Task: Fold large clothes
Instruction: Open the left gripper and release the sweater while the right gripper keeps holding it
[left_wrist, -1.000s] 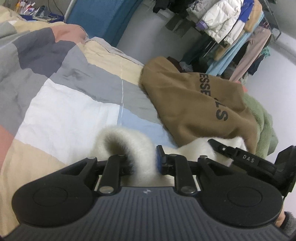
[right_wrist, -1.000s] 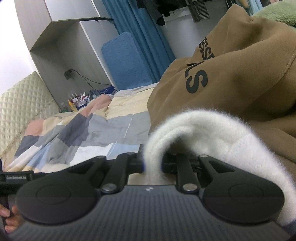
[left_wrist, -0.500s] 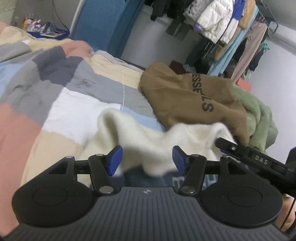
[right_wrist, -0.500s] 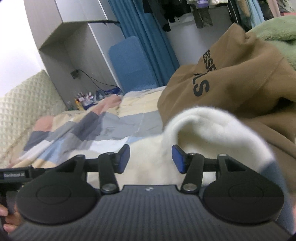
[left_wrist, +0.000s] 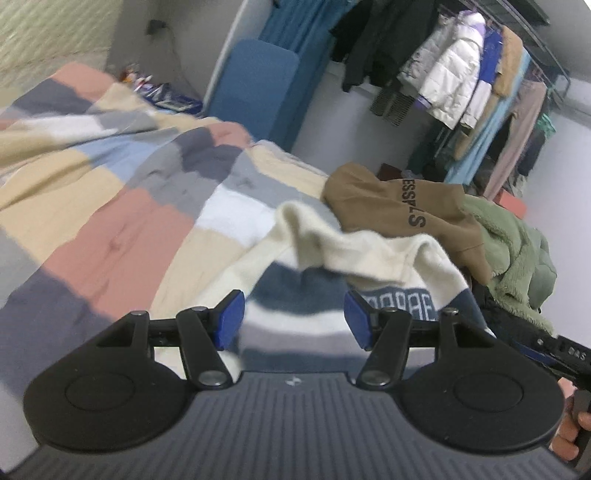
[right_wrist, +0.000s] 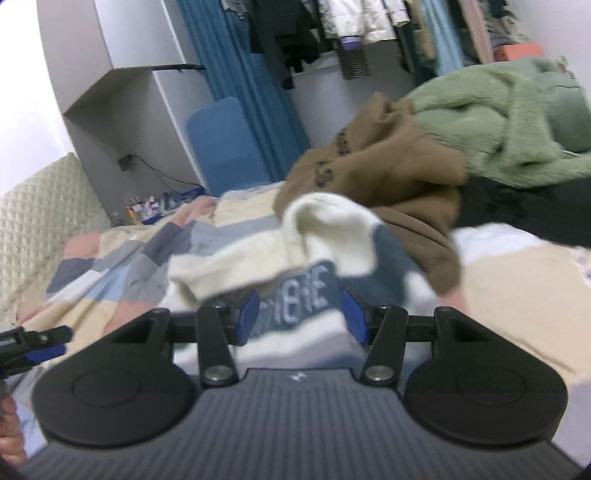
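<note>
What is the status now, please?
Both tools open: left, right. Sweater released on bed, half folded. Brown hoodie lies beside it.

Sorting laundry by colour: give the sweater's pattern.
Sweater: cream with navy and grey stripes, best in the left wrist view.

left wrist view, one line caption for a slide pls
Open left gripper above a cream striped sweater on the patchwork bed.

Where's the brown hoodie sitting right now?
The brown hoodie lies on the bed, right of centre in the left wrist view, between the cream striped sweater and the green fleece.
</note>
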